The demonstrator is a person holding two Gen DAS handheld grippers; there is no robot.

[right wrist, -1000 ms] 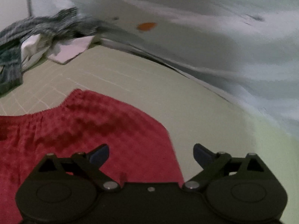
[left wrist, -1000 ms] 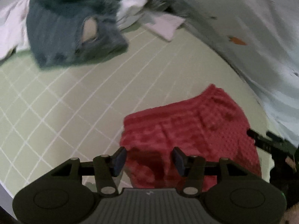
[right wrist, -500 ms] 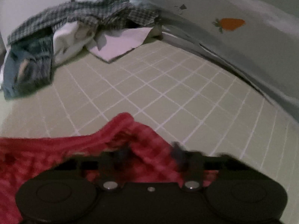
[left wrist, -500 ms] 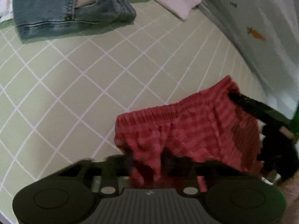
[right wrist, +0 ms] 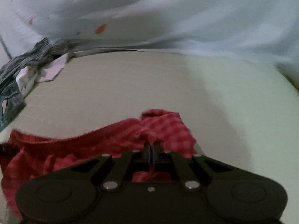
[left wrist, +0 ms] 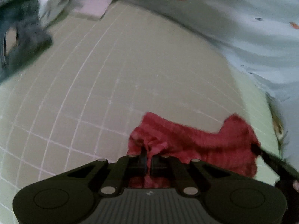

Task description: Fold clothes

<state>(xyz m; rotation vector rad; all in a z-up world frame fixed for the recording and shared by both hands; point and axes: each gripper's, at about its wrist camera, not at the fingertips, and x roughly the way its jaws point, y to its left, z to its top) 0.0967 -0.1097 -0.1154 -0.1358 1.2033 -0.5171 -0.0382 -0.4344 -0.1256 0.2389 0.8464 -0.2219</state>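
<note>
Red checked shorts [left wrist: 201, 145] hang bunched between my two grippers above the pale green gridded sheet [left wrist: 112, 85]. My left gripper [left wrist: 148, 157] is shut on the left corner of the waistband. My right gripper [right wrist: 151, 149] is shut on the other corner of the shorts [right wrist: 164, 128]; the waistband stretches away to the left in that view. The right gripper's dark tip also shows at the right edge of the left wrist view [left wrist: 261, 151]. Both views are motion blurred.
A heap of clothes lies at the far left: blue jeans [left wrist: 20, 48], a grey checked shirt [right wrist: 37, 54] and a pale pink garment [left wrist: 97, 5]. A light blue quilt with small orange prints [left wrist: 243, 28] bounds the far and right side.
Both grippers went from open over the flat shorts to shut on the waistband corners. They have lifted the shorts, which now hang bunched between them.
</note>
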